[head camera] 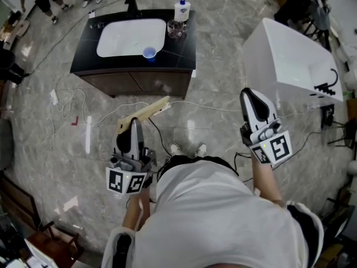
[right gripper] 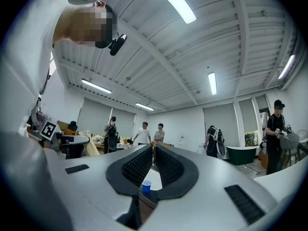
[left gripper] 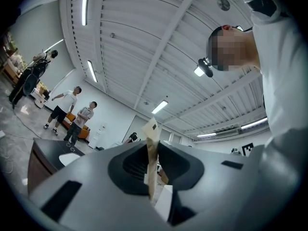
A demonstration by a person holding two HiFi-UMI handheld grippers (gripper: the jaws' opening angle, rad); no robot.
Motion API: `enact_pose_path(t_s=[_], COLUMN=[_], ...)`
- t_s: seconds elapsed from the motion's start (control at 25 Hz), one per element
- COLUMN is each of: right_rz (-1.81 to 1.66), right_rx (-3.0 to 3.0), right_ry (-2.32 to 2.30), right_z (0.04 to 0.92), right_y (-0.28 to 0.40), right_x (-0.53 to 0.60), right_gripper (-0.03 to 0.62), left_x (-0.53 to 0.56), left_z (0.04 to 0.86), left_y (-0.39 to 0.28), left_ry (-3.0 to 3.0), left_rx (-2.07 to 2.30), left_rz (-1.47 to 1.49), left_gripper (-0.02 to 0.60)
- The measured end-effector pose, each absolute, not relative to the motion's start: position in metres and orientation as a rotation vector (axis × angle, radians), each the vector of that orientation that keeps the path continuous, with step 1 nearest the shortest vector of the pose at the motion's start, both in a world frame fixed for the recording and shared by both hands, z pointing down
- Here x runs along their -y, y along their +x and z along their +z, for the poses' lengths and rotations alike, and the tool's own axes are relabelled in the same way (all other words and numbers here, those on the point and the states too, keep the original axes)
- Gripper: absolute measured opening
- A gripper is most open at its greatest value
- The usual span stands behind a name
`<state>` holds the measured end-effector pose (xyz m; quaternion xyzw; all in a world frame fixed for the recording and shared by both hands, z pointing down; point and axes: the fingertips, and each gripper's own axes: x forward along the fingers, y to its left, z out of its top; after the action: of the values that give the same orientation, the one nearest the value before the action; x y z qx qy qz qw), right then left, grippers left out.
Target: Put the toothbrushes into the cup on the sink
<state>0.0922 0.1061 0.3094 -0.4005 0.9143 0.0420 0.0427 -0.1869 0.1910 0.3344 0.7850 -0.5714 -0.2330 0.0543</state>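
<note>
Left fingers [left gripper: 134, 165]: closed onto a long, tan toothbrush pack [left gripper: 152, 134], gripped by one end, with the rest sticking out past the tips.
Left gripper [head camera: 134, 123]: held low in front of the person, its tip pointing toward the sink unit.
Toothbrush pack, head view [head camera: 146, 112]: slants up and to the right from the left gripper, over the floor [head camera: 212, 99] and well short of the sink.
Right fingers [right gripper: 137, 165]: drawn together at the tips, with nothing between them.
Right gripper [head camera: 252, 96]: held out on the person's right, just beside a white bathtub [head camera: 290, 66].
Blue cup [head camera: 149, 53]: upright on the black surface [head camera: 181, 52], at the front rim of the white sink [head camera: 131, 37]. The right gripper view shows it low down through the slit between the fingers [right gripper: 146, 186].
Other items on the surface: a clear glass [head camera: 175, 28] and a soap bottle [head camera: 182, 8] behind it, both to the right of the sink.
Floor: grey marble, with cables trailing between the sink unit and the person's feet.
</note>
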Motion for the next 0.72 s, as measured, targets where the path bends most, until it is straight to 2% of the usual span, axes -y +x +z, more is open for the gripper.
enact_pose_path(t_s=[0.72], right_rz=[0.121], right_rx=[-2.776], right_ry=[-1.288], right_z=[0.314], right_y=[0.081], right_x=[-0.105], right_gripper=[0.048], left_x=[-0.175], left_z=[0.338], left_y=[-0.203], left_ry=[2.411], left_rx=[1.69], left_rz=[-0.691], left_gripper=[0.054])
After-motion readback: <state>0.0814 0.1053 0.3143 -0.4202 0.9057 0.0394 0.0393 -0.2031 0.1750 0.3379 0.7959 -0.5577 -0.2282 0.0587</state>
